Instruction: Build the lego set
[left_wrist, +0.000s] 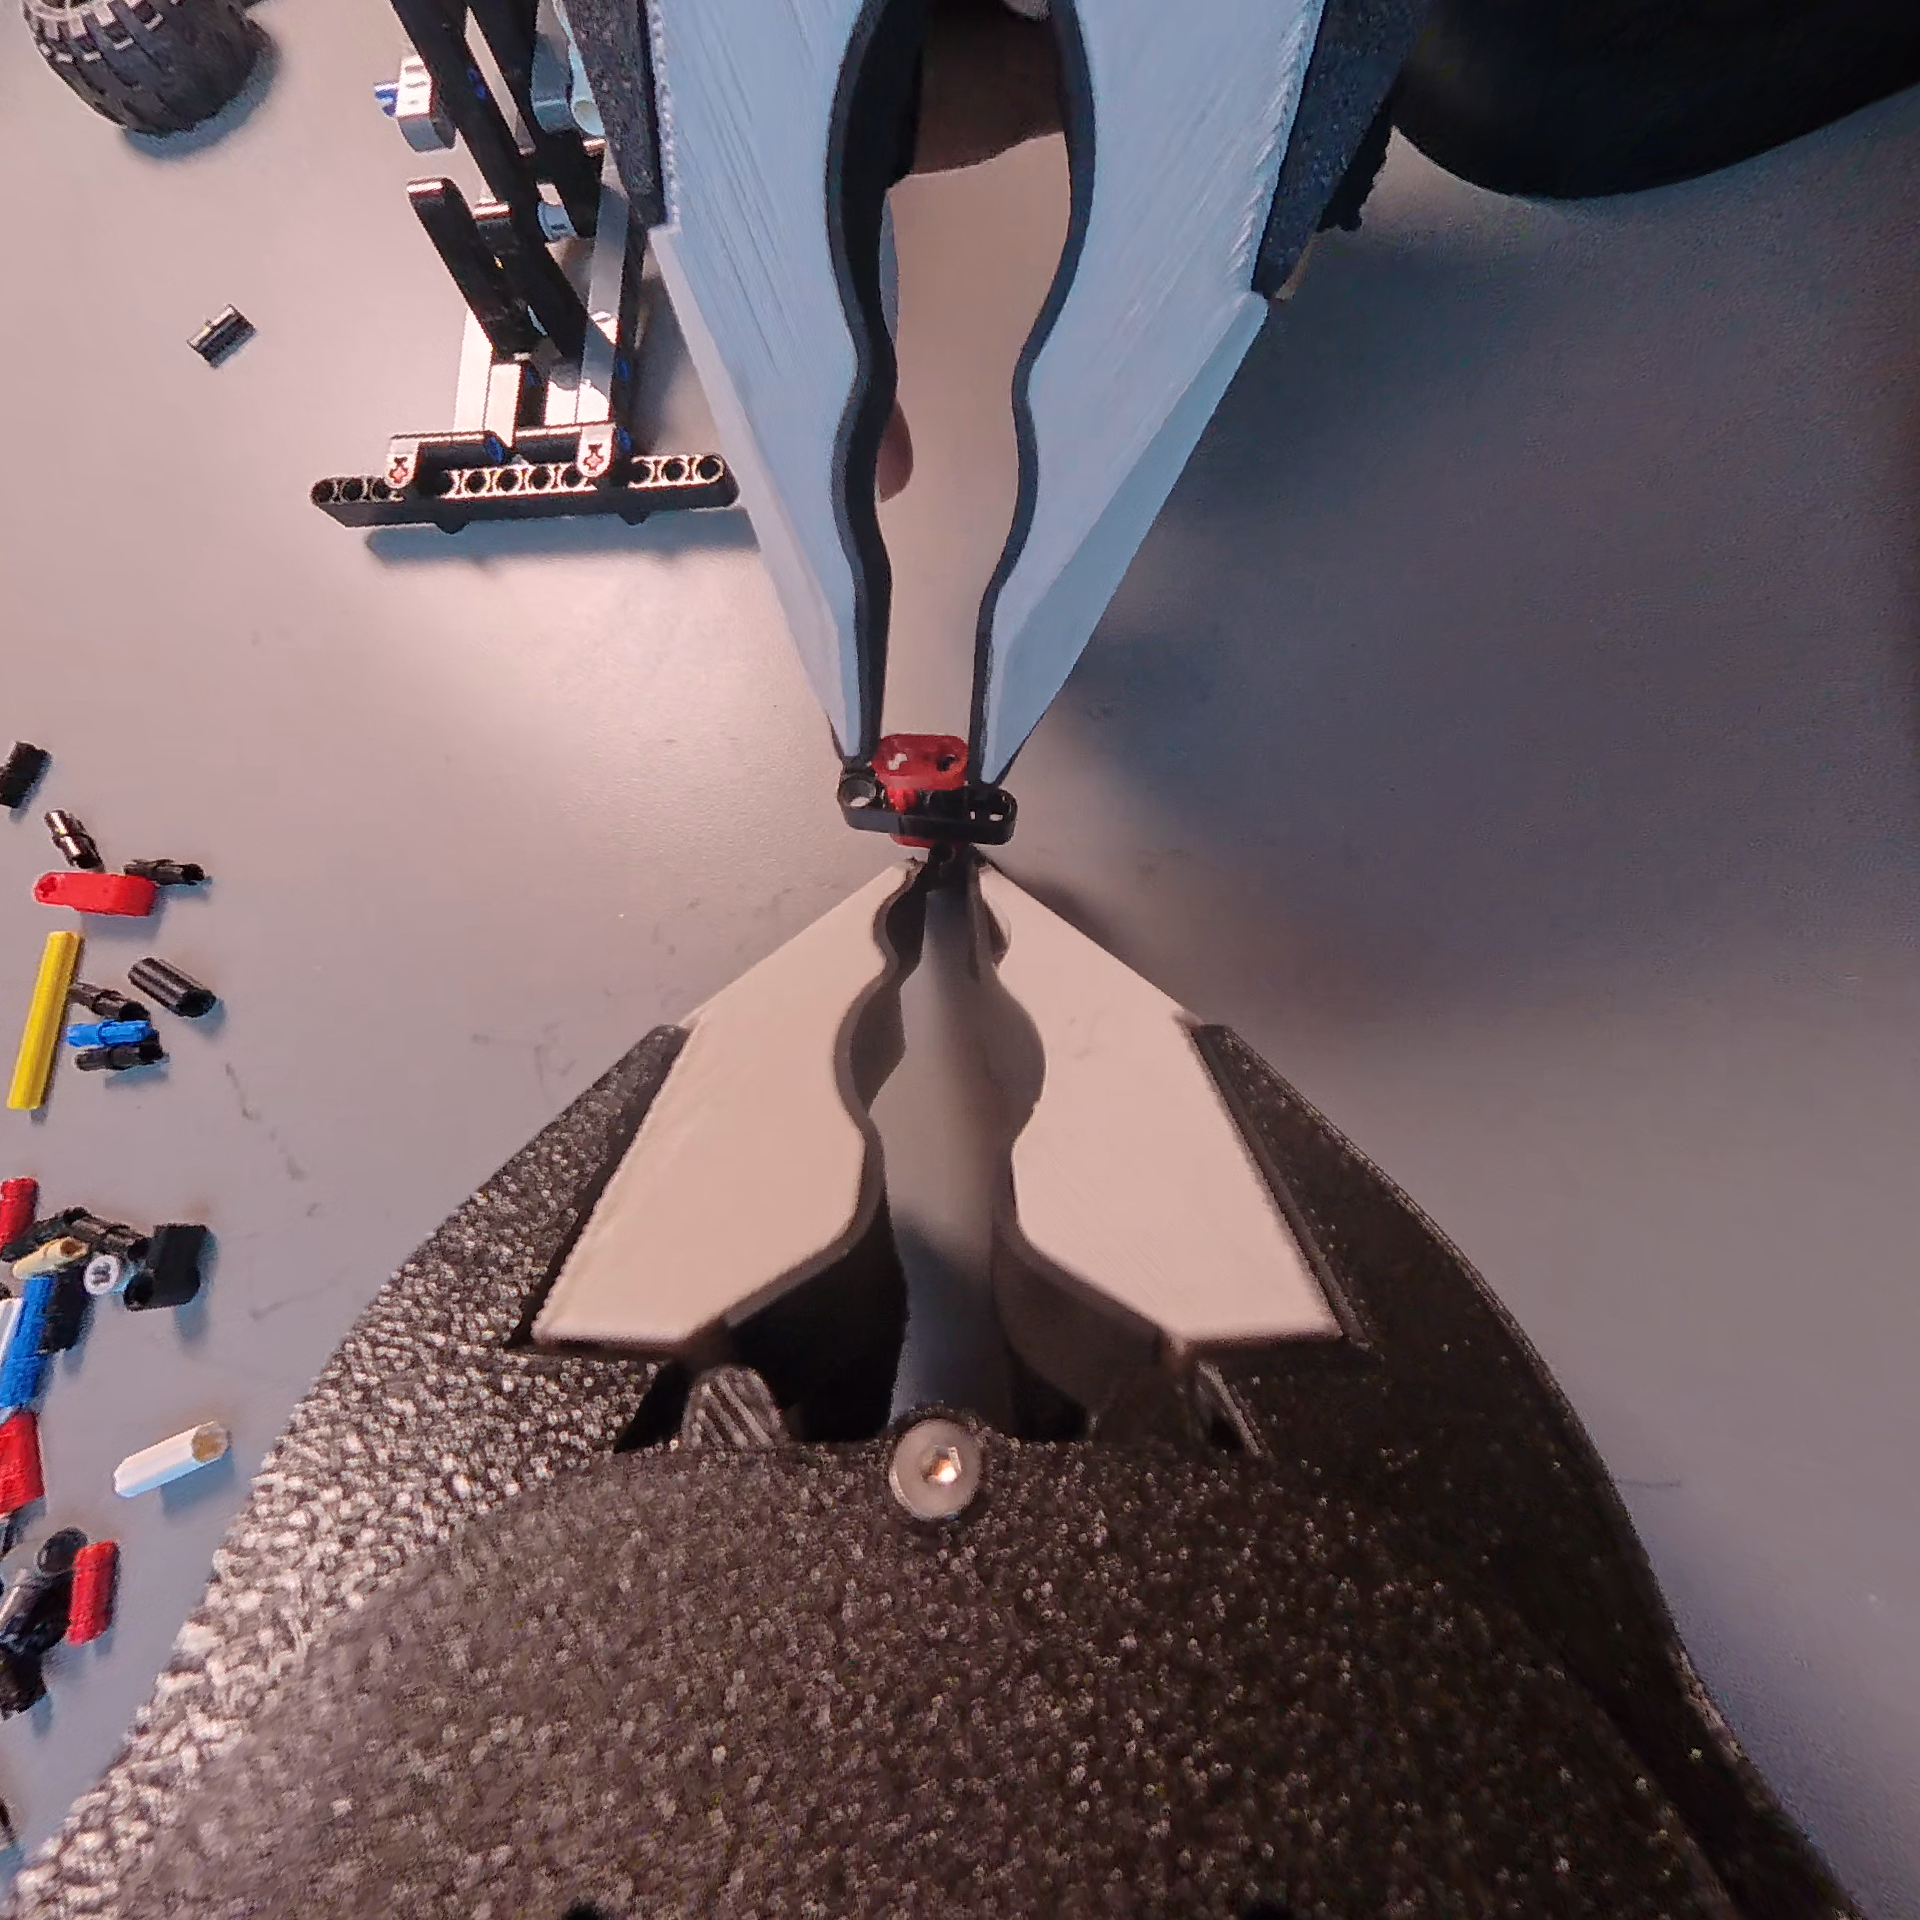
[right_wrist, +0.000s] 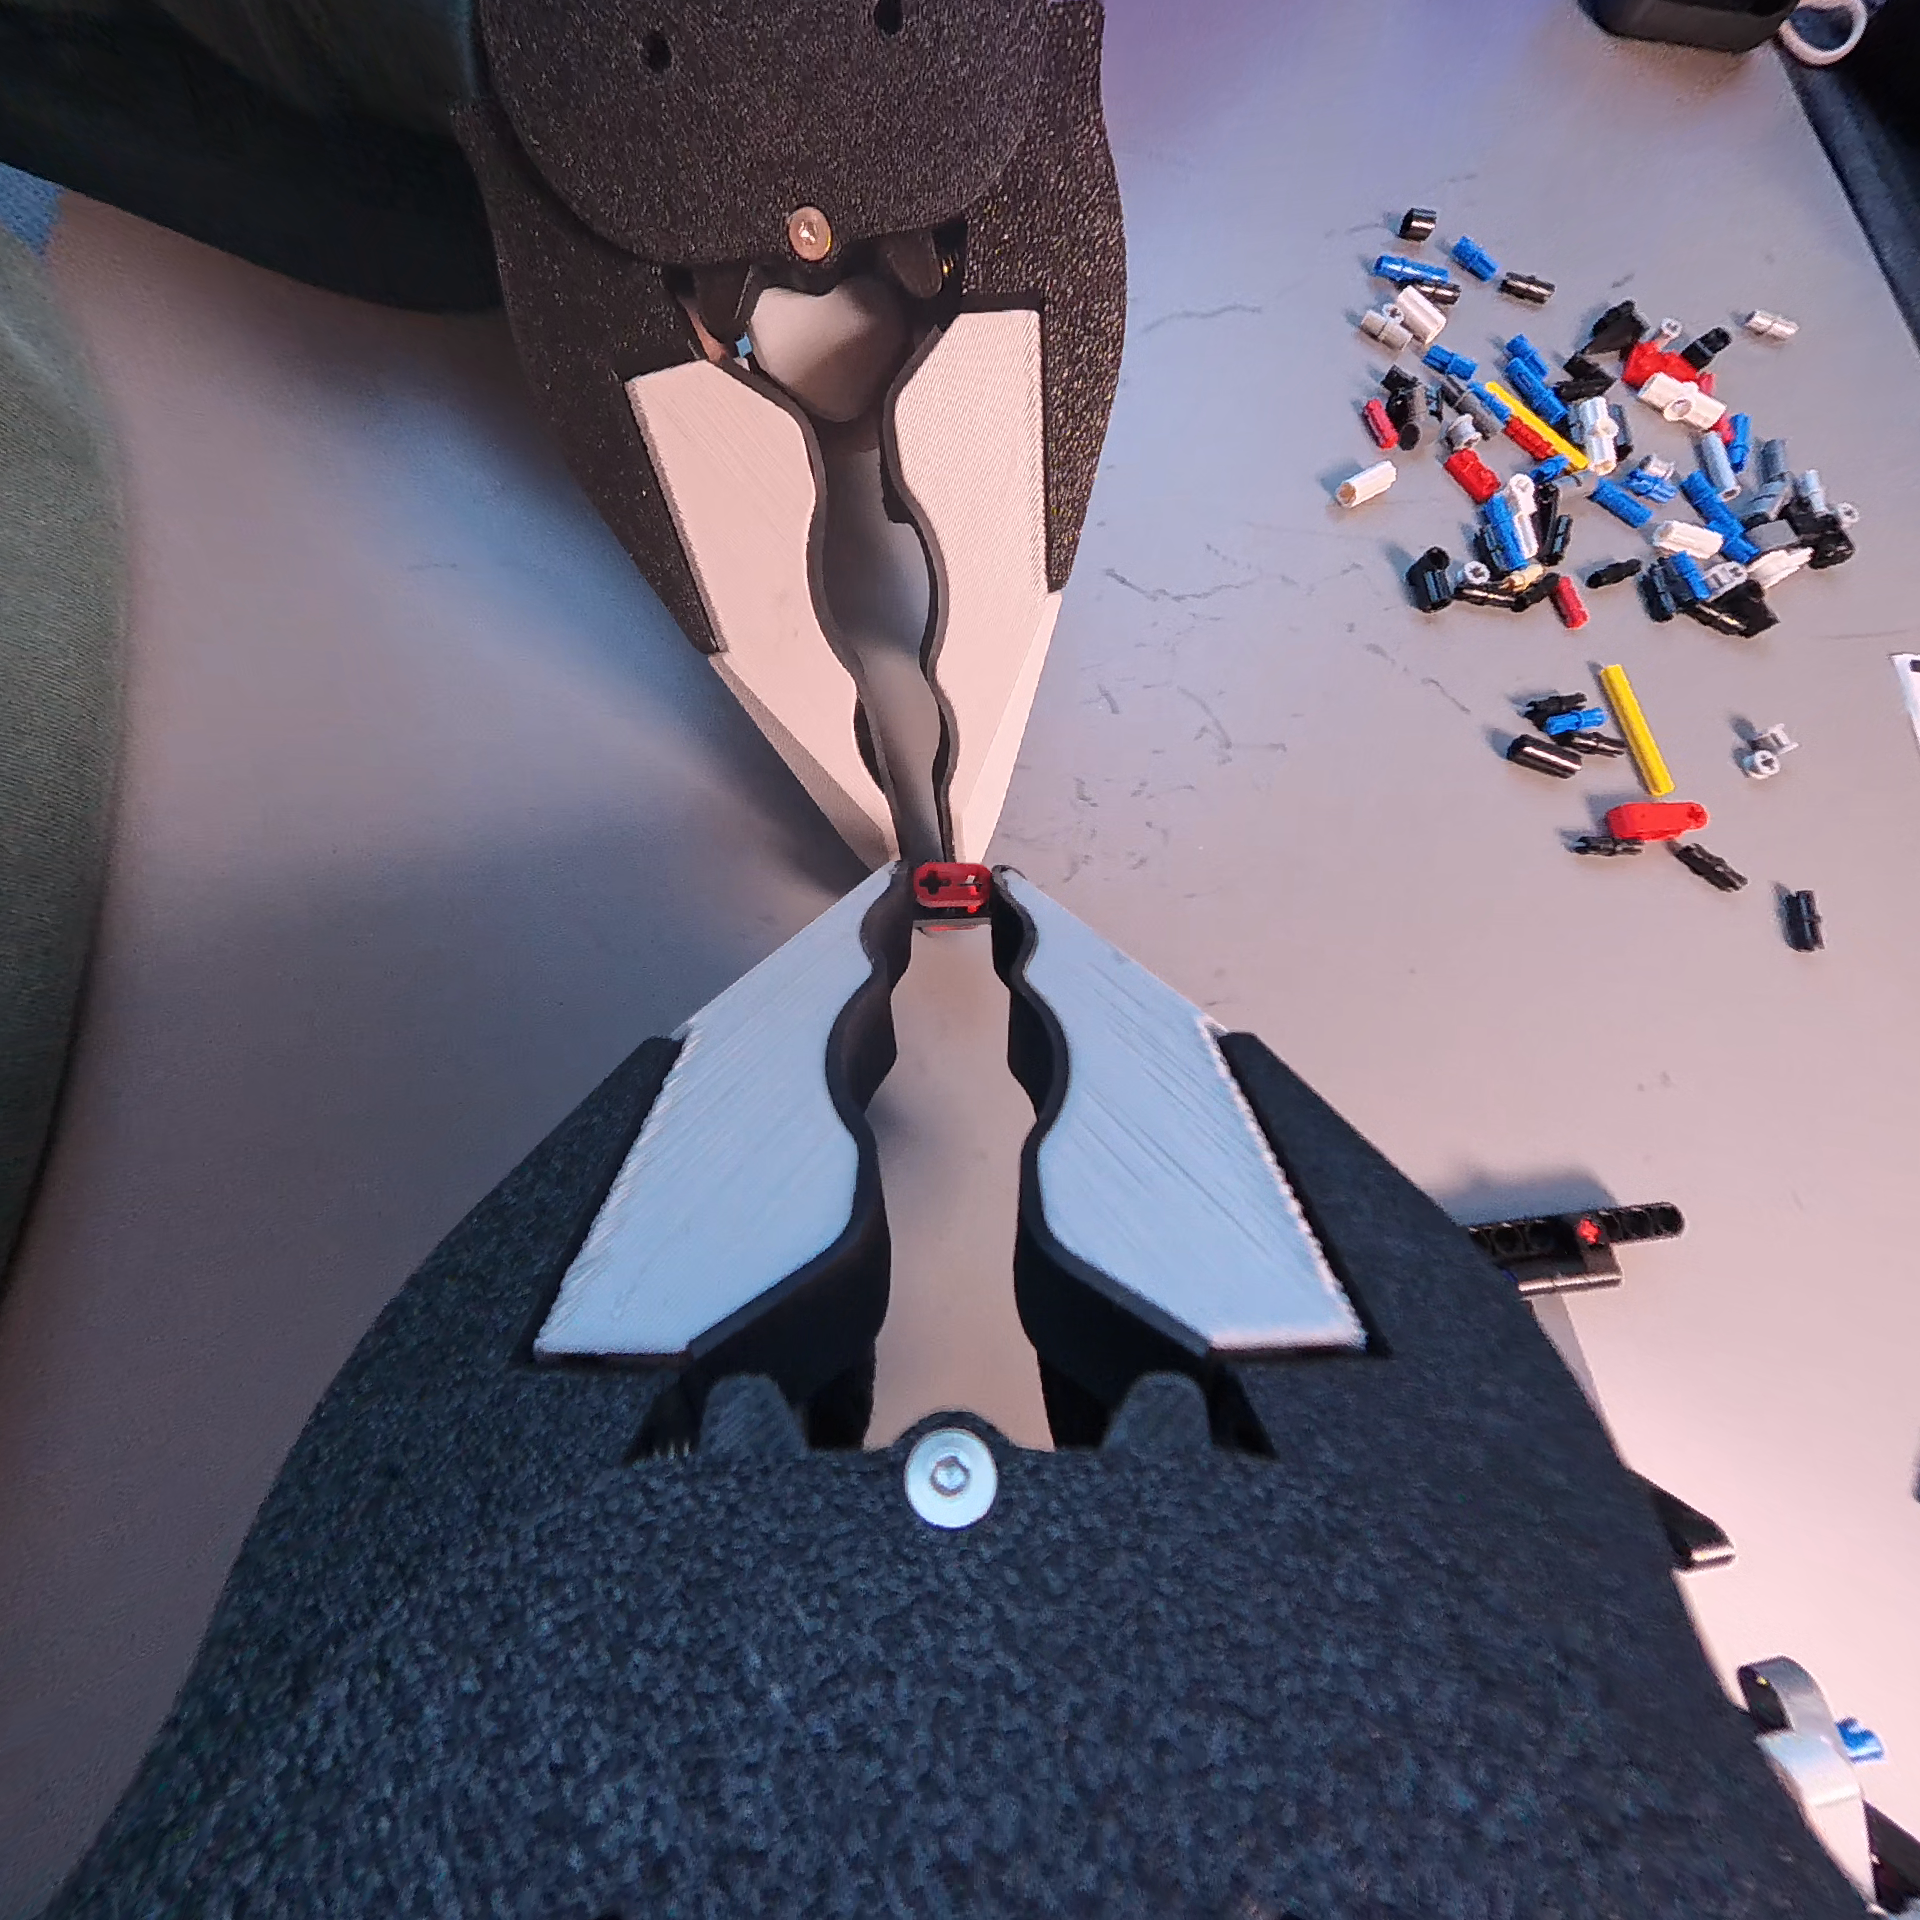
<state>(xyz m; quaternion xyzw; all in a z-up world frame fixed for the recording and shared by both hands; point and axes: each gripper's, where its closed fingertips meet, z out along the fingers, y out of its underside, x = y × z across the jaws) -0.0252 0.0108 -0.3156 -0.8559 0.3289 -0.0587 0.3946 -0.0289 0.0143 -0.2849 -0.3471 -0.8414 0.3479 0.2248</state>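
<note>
A small red connector (left_wrist: 920, 758) joined to a short black beam (left_wrist: 930, 812) is held above the grey table. My right gripper (left_wrist: 920, 767) comes in from the top of the left wrist view and is shut on the red connector. In the right wrist view the same red connector (right_wrist: 951, 883) sits between my right gripper's tips (right_wrist: 951, 888). My left gripper (left_wrist: 943, 868) meets it tip to tip from below, nearly closed on a small black pin (left_wrist: 943, 854) that touches the beam. In the right wrist view my left gripper (right_wrist: 925, 844) shows from above.
A part-built black beam frame (left_wrist: 540, 312) and a tyre (left_wrist: 135, 62) lie at the far left. Loose pins and a yellow axle (left_wrist: 44, 1018) lie along the left edge. In the right wrist view a pile of small parts (right_wrist: 1590, 457) lies to the right, and a black beam (right_wrist: 1579, 1242) lies nearer. Both grippers' tips are roughly 20 centimeters from the yellow axle (left_wrist: 44, 1018). Seen from the right wrist view (right_wrist: 1627, 724) as well.
</note>
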